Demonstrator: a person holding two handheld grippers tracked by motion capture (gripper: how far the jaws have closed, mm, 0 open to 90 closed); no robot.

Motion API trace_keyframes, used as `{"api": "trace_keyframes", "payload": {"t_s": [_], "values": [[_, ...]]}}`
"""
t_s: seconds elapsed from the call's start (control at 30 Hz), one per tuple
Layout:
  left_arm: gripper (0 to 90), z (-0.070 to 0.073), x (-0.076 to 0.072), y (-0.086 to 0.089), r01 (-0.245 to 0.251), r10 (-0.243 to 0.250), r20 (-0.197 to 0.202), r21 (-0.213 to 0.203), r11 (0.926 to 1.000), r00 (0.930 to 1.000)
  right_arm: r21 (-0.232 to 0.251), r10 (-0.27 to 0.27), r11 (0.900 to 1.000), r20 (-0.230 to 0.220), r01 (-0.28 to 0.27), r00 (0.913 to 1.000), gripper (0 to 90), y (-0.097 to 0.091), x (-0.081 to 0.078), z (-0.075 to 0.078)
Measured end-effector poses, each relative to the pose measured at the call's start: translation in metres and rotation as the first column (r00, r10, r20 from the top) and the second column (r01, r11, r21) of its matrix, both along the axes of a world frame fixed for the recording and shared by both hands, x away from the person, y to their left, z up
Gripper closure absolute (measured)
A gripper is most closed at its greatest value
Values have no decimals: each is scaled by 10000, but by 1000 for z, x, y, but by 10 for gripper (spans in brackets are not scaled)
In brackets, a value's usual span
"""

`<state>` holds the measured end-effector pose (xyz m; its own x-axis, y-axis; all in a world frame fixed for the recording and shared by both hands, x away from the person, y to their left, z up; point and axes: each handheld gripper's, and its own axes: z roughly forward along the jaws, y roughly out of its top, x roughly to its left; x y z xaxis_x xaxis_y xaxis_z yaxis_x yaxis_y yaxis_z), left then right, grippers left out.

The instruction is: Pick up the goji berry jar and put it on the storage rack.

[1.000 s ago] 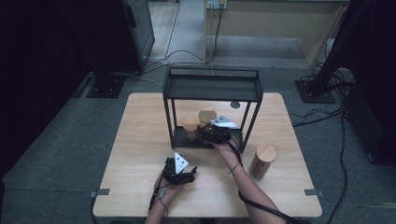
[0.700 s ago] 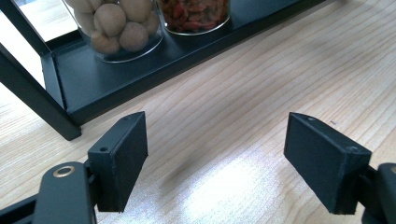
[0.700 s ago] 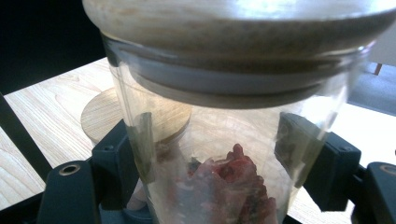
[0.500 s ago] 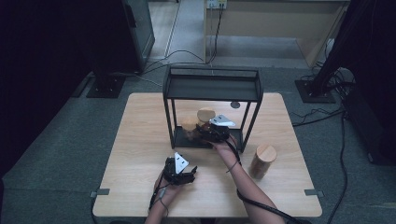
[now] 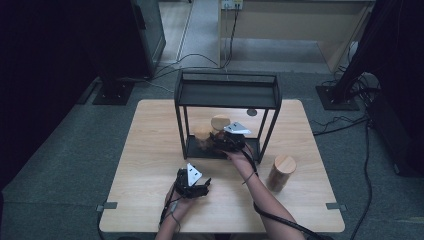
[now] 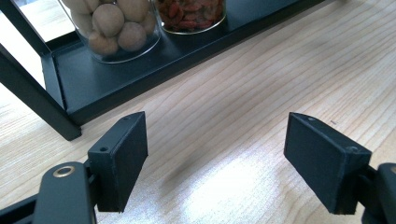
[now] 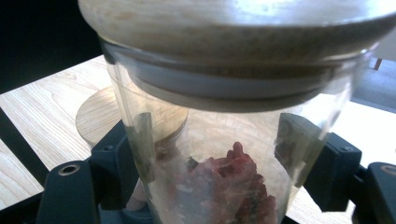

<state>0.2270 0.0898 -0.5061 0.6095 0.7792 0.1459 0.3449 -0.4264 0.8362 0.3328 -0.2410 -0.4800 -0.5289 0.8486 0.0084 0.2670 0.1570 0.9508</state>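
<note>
A black metal rack (image 5: 227, 95) stands mid-table. On its bottom shelf (image 6: 140, 70) are a glass jar of pale round balls (image 6: 112, 28) and a glass jar of red dried berries (image 6: 191, 11). My right gripper (image 5: 221, 140) reaches under the rack. In the right gripper view its jaws sit against both sides of the wooden-lidded berry jar (image 7: 224, 140), shut on the glass. My left gripper (image 5: 199, 184) rests low over the table in front of the rack. Its jaws (image 6: 215, 158) are open over bare wood.
A third jar with a wooden lid (image 5: 281, 172) stands on the table to the right of the rack. Another wooden lid (image 7: 112, 116) shows just behind the held jar. The rack's posts (image 6: 32, 98) flank the shelf opening. Cables trail off the table's near edge.
</note>
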Motion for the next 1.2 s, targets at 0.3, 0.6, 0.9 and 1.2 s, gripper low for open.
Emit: {"api": "trace_keyframes", "payload": {"t_s": [0.3, 0.6, 0.9, 1.2], "values": [[217, 0, 0, -1, 29, -29, 14, 65, 10000, 10000, -402, -57, 9992, -80, 54, 10000, 204, 4, -4, 4], [217, 0, 0, -1, 39, -39, 19, 93, 9999, 10000, -153, -89, 9998, -249, 85, 9997, 203, -1, -9, 7], [217, 0, 0, -1, 25, -25, 24, 78, 10000, 10000, -176, -110, 9998, -487, 101, 9988, 203, -5, -16, 11], [217, 0, 1, 1, -42, 41, -80, -118, 9999, 10000, -286, -25, 9996, -713, 5, 9975, 203, -10, -23, 13]]}}
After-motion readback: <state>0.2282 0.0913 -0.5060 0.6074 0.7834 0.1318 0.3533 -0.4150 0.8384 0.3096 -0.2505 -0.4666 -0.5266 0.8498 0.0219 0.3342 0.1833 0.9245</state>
